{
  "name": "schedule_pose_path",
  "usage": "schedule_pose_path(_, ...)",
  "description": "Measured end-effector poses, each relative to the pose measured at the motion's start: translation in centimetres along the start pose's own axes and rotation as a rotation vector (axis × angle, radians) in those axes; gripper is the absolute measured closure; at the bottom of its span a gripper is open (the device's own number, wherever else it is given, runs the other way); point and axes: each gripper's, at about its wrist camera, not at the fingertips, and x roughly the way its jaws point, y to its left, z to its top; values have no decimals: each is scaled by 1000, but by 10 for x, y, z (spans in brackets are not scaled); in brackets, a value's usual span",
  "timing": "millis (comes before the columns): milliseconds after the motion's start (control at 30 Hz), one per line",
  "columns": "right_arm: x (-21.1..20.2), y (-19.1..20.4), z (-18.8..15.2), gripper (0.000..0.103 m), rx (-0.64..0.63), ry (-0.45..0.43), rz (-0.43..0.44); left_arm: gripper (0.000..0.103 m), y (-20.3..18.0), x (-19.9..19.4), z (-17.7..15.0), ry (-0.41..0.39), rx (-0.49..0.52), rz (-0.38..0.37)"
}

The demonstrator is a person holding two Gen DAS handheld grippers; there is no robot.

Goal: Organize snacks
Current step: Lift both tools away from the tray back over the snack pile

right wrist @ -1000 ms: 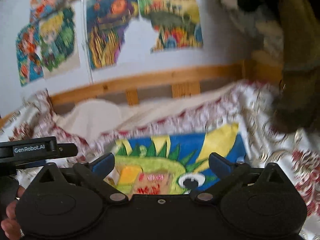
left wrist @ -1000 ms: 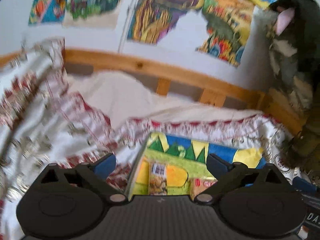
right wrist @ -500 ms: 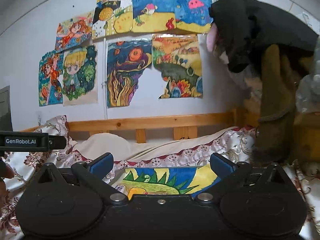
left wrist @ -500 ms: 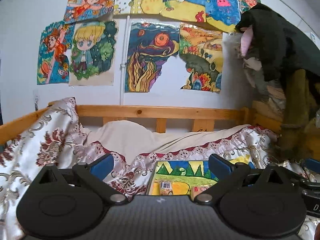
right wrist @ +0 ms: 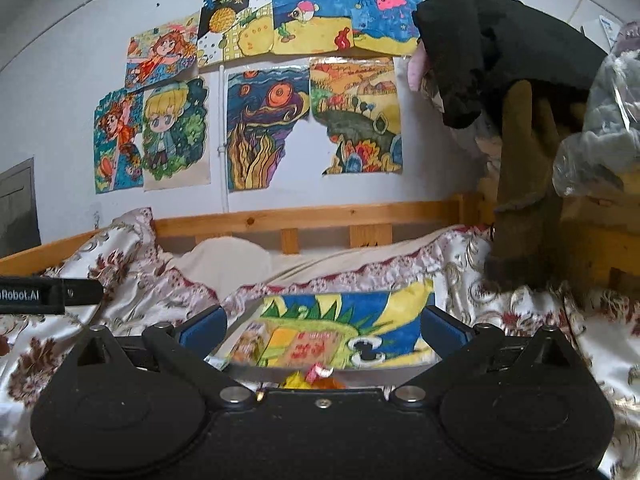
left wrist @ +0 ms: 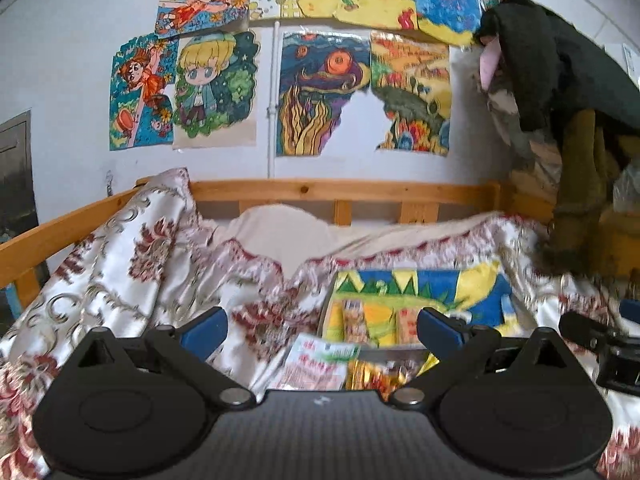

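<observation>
Your left gripper hangs with its blue-padded jaws spread wide, grasping nothing; your right gripper is equally released; the snack packets lie at twelve o'clock on the colourful painted cardboard sheet atop the floral satin bedspread; a white-and-green packet, perhaps noodles, sits nearer, blurred.

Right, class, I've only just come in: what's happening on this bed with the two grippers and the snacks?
A person holds two grippers over a bed covered by a patterned quilt. Both the left gripper and the right gripper are open and hold nothing. Ahead lies a colourful painted board with a few snack packets on it, and more wrapped snacks nearer the left gripper. Nothing is grasped yet.
</observation>
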Motion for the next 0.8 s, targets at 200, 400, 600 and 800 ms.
schedule_pose_path(200,-26,5,-12,1,3,24,6,0,4,-32,-29,39,7,17)
schedule_pose_path(400,-37,10,-22,1,15,95,-8,0,9,-49,-48,132,-14,41)
schedule_pose_path(600,-37,14,-31,1,31,172,-64,0,22,-71,-67,200,-41,45)
schedule_pose_path(800,-25,19,-44,1,8,328,-51,0,27,-90,-83,263,-21,57)
